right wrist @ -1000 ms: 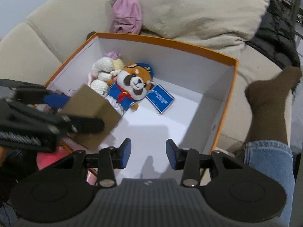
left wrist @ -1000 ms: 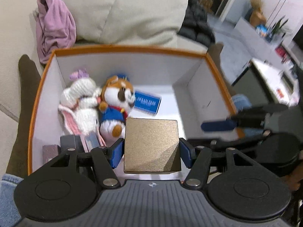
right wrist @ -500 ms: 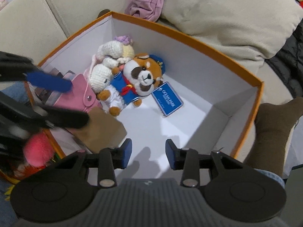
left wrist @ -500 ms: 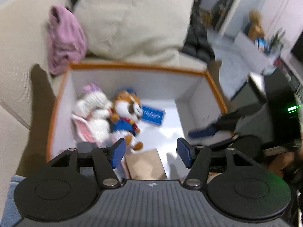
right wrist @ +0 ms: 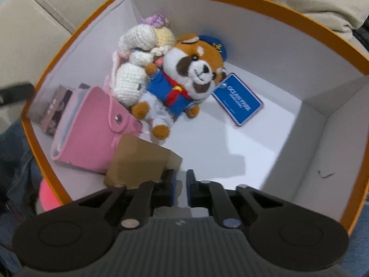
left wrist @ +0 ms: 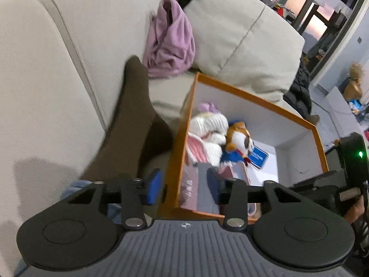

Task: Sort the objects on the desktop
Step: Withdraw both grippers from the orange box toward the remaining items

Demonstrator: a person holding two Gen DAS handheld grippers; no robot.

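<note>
My left gripper (left wrist: 182, 185), having let go of the tan box (right wrist: 140, 161), is swinging off past the orange box (right wrist: 242, 7) rim, empty and closing. The tan box is now lying inside beside one pink wallet (right wrist: 92, 124). My right gripper (right wrist: 181, 190) is pinching shut on nothing. Inside I am counting two plush toys, one blue card (right wrist: 237, 99), one dark booklet (right wrist: 54, 106).

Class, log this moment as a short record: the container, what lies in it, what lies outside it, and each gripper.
Container: orange box, on a sofa
Inside: red panda plush, crochet doll, blue tag, pink pouch, brown box
Outside: purple cloth
Left gripper: closing, nothing held
Right gripper: closing, nothing held
</note>
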